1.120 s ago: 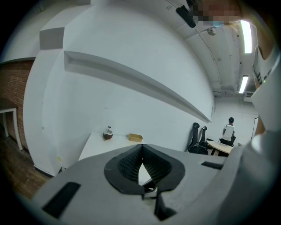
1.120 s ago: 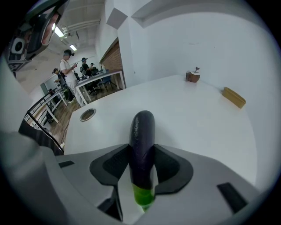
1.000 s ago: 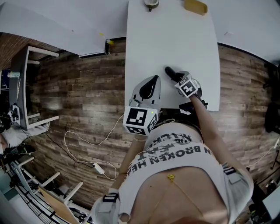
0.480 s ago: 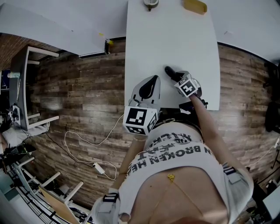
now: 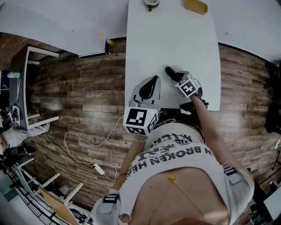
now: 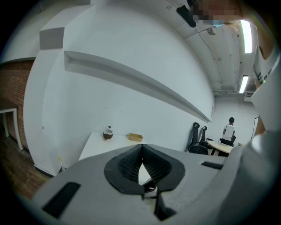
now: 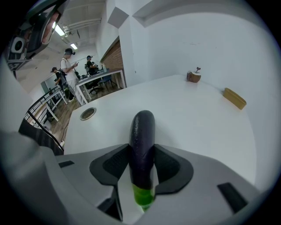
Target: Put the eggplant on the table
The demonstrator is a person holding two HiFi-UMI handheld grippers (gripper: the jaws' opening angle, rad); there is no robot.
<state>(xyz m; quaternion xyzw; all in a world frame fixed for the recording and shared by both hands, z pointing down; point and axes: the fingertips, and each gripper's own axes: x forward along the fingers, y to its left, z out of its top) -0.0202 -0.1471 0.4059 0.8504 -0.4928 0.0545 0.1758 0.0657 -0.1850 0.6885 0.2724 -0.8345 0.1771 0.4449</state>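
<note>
A dark purple eggplant with a green stem end sticks out lengthwise between the jaws of my right gripper, and both pads press on its sides. In the head view the eggplant is over the near part of the white table, ahead of the right gripper. Whether it touches the tabletop I cannot tell. My left gripper hangs over the table's near left edge, shut, with its pads meeting at the tips and nothing between them.
At the table's far end stand a small brown round pot and a flat yellow block. A round cable hole sits in the tabletop's left side. A white cable lies on the wooden floor, and a white desk frame stands far left.
</note>
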